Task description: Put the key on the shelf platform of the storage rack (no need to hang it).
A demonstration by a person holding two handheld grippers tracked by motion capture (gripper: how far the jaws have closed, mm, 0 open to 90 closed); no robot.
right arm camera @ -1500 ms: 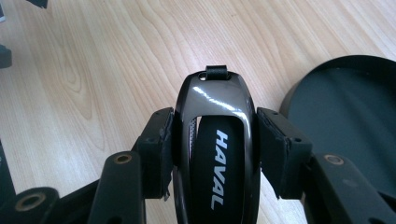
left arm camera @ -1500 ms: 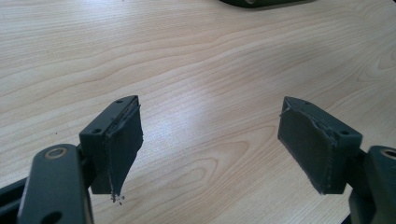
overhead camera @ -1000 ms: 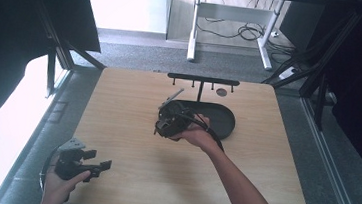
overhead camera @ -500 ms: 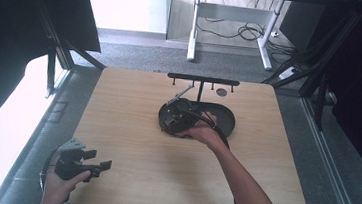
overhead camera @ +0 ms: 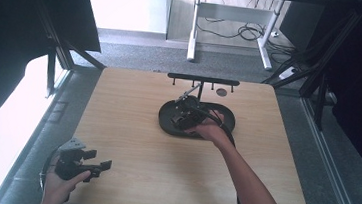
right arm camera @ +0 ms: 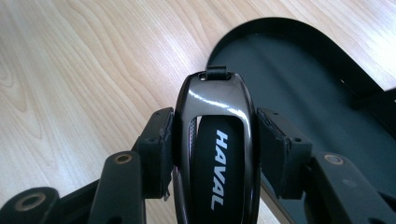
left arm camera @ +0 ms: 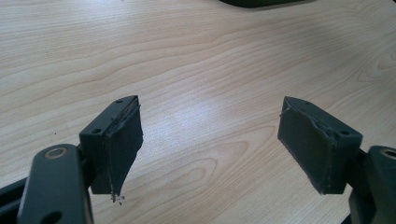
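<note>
One key fob (right arm camera: 217, 154), lengthwise between tongs (right arm camera: 215, 149).

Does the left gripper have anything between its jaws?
No, the left gripper stands wide open, with bare wooden table between its jaws.

A shallow black oval tray (overhead camera: 225, 117) is set on the light wooden desk (overhead camera: 133, 102), slightly behind and right of its middle, and a long black rack with short pegs (overhead camera: 203, 79) is placed behind the tray, near the desk's far edge. The right tool (overhead camera: 184, 113) is positioned over the tray's left part, with a glossy black key fob marked HAVAL (right arm camera: 217, 154) clamped between its jaws. The left tool (overhead camera: 93, 163) is found well apart from these, over the desk's near left corner, its jaws spread above bare wood.
</note>
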